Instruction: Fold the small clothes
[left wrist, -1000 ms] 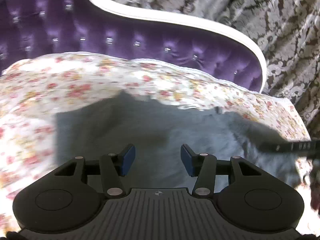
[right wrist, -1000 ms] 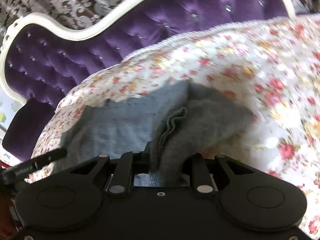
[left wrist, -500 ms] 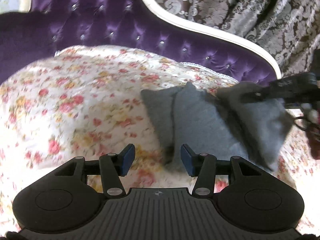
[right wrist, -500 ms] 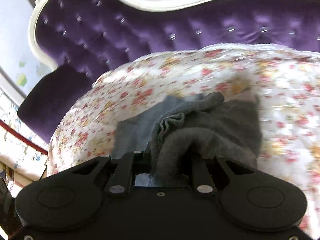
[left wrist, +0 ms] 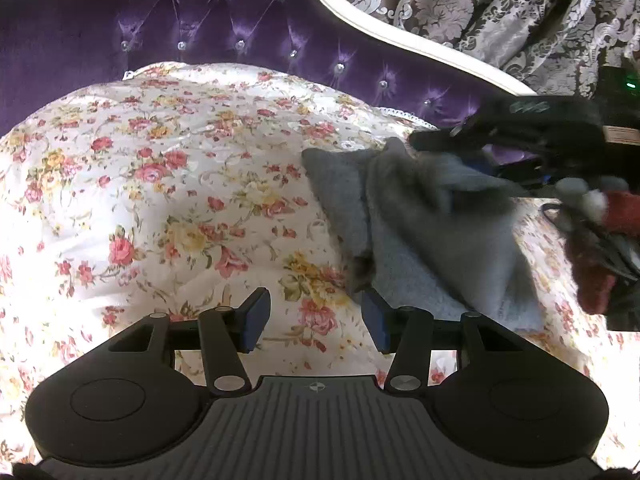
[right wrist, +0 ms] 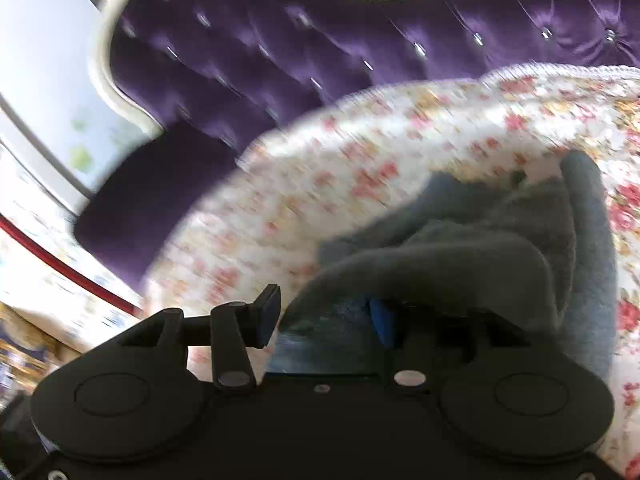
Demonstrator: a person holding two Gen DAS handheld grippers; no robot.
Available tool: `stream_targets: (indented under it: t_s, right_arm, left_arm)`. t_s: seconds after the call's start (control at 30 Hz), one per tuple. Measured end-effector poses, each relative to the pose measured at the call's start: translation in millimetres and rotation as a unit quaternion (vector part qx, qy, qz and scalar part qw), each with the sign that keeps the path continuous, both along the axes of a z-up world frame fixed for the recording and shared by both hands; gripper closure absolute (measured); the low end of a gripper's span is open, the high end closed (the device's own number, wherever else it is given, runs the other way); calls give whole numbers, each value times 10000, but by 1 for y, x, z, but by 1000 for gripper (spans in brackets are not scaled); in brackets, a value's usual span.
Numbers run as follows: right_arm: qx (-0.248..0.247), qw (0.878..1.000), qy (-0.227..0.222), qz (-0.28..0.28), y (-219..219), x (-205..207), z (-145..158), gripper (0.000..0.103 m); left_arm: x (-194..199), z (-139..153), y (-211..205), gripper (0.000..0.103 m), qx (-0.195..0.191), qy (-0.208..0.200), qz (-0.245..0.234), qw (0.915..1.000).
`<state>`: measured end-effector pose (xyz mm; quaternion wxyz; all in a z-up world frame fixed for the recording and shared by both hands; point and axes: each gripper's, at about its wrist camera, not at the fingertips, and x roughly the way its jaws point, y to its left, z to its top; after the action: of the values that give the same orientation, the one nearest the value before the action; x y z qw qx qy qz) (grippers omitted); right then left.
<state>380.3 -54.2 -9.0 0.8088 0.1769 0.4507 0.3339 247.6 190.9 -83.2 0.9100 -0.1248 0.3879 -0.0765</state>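
Note:
A small grey garment (left wrist: 432, 236) lies folded over itself on the floral bedspread (left wrist: 168, 184), to the right of my left gripper (left wrist: 316, 322), which is open and empty above the spread. My right gripper (right wrist: 324, 318) now stands open; a fold of the grey garment (right wrist: 460, 256) drapes over its right finger and hides most of it. In the left wrist view the right gripper (left wrist: 520, 132) hovers over the garment's far right edge.
A purple tufted headboard (left wrist: 224, 20) with a white frame runs behind the bed. Patterned curtains (left wrist: 500, 8) hang at the back right. A hand in a red sleeve (left wrist: 600, 240) holds the right gripper at the right edge.
The right gripper carried the garment's edge leftward over itself, then opened its jaws. The left gripper moved back and left off the garment, staying open.

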Motion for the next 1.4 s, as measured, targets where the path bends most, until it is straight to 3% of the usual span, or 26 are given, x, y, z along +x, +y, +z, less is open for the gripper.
stream_targets:
  t_s: [0.13, 0.2, 0.47, 0.67, 0.8, 0.9, 1.13, 1.4]
  right_arm:
    - [571, 9978, -340, -73, -26, -13, 18, 45]
    - [631, 9969, -431, -189, -43, -15, 25, 45]
    - [-324, 9936, -1039, -305, -70, -50, 10, 45]
    - [-1118, 9794, -1682, 22, -47, -77, -10, 45]
    - [-1166, 9778, -1665, 508, -28, -91, -28, 45]
    - [-1210, 9729, -1867, 631, -18, -101, -35, 38]
    - [-1096, 9710, -2018, 665, -22, -111, -39, 37]
    - [-939, 9730, -2015, 627, -24, -111, -41, 37]
  left_arm:
    - [2, 8, -2, 54, 53, -42, -20, 10000]
    - [3, 14, -4, 54, 95, -103, -28, 9999]
    - [24, 49, -24, 54, 322, -422, -192, 9984]
    - [57, 66, -56, 54, 641, -643, -446, 9949]
    - [91, 62, -72, 53, 674, -524, -582, 9946]
    - [120, 50, -70, 53, 491, -164, -577, 9970]
    - [163, 13, -53, 53, 10, 643, -350, 9973]
    - [166, 7, -65, 54, 285, 620, -370, 9970]
